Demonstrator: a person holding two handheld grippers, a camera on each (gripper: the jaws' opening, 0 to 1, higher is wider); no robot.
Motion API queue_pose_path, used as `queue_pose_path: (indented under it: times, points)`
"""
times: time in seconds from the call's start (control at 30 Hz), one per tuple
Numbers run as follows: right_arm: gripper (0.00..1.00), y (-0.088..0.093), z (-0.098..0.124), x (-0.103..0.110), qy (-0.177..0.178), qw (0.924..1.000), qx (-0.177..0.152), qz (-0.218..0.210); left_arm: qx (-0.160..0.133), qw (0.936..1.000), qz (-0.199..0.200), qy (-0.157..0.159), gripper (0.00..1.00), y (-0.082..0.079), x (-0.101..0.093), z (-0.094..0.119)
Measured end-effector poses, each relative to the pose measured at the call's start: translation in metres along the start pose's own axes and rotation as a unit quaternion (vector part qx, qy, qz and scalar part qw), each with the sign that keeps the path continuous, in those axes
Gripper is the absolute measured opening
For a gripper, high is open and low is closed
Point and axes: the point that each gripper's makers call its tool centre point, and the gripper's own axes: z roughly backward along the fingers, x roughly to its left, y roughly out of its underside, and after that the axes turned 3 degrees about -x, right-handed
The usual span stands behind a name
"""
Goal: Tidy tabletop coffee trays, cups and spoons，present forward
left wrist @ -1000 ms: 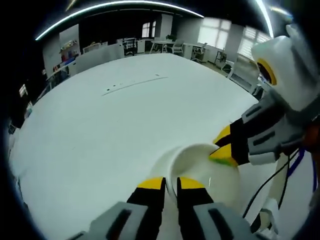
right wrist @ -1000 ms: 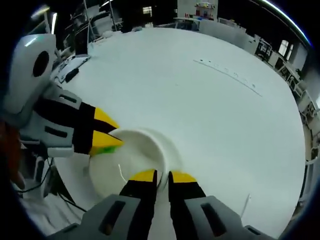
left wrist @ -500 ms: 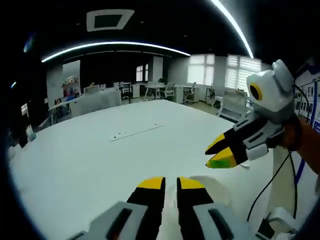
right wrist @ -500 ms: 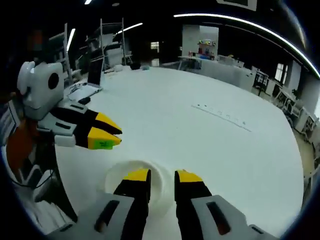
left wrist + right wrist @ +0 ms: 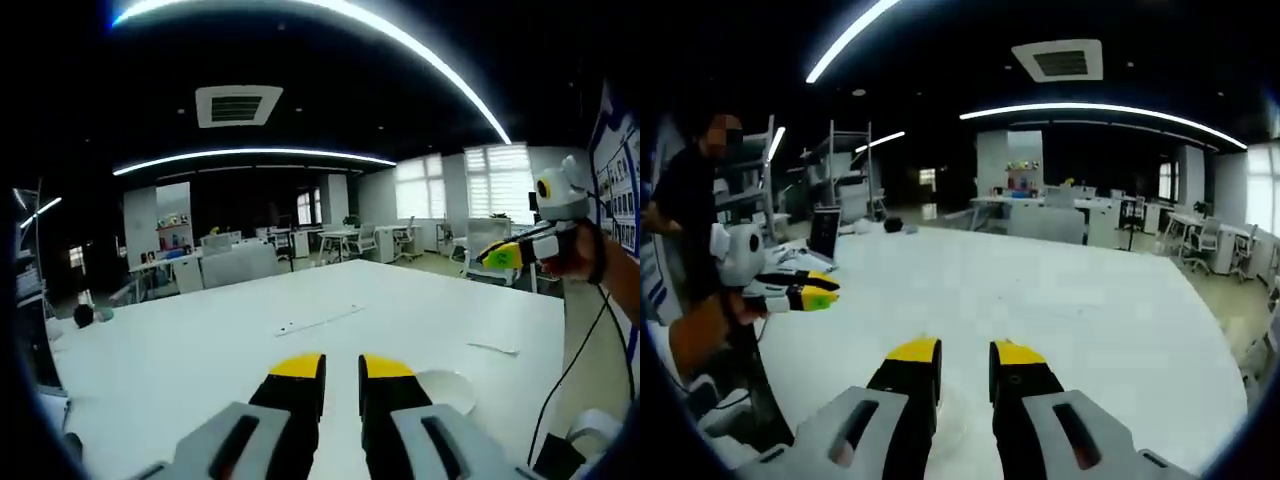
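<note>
A white round dish or cup (image 5: pixel 445 385) rests on the white table (image 5: pixel 200 340), just right of my left gripper (image 5: pixel 342 372). That gripper's yellow-tipped jaws stand a little apart with nothing between them. A thin spoon (image 5: pixel 495 349) lies on the table beyond the dish. My right gripper (image 5: pixel 505 255) hangs high at the right of the left gripper view, held by a hand, well away from the dish. In the right gripper view, my right gripper (image 5: pixel 965 365) is open and empty over the table (image 5: pixel 1090 300), and the left gripper (image 5: pixel 805 295) is off to the left.
A person (image 5: pixel 690 220) stands at the left table edge beside a laptop (image 5: pixel 825 232) and metal shelving (image 5: pixel 850 170). A cable (image 5: pixel 580 350) trails down at the right. Desks and chairs (image 5: pixel 350 240) line the far side of the room.
Both grippers have let go of the white cup's rim, lifted and drawn apart. Both views now look level across the table, not down into the cup.
</note>
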Motion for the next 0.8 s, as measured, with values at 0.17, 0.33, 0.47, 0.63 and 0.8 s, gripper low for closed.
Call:
queue_pose_path:
  times: [0.17, 0.33, 0.47, 0.63, 0.8]
  points:
    - [0.23, -0.008, 0.032, -0.010, 0.018, 0.9992, -0.035, 0.004, -0.040, 0.9985, -0.012, -0.037, 0.19, -0.003, 0.020, 0.023]
    - [0.25, -0.009, 0.070, -0.025, 0.054, 0.9940, -0.093, 0.018, -0.061, 0.9950, 0.005, -0.079, 0.19, 0.003, 0.044, 0.052]
    - [0.25, 0.000, 0.097, -0.042, 0.079, 0.9881, -0.127, 0.032, -0.081, 0.9891, 0.007, -0.122, 0.19, 0.012, 0.062, 0.076]
    - [0.27, 0.022, 0.119, -0.065, 0.117, 0.9831, -0.138, 0.029, -0.096, 0.9811, 0.052, -0.160, 0.20, 0.033, 0.075, 0.102]
    - [0.27, 0.046, 0.132, -0.083, 0.134, 0.9804, -0.144, 0.010, -0.097, 0.9789, 0.042, -0.175, 0.20, 0.047, 0.079, 0.118]
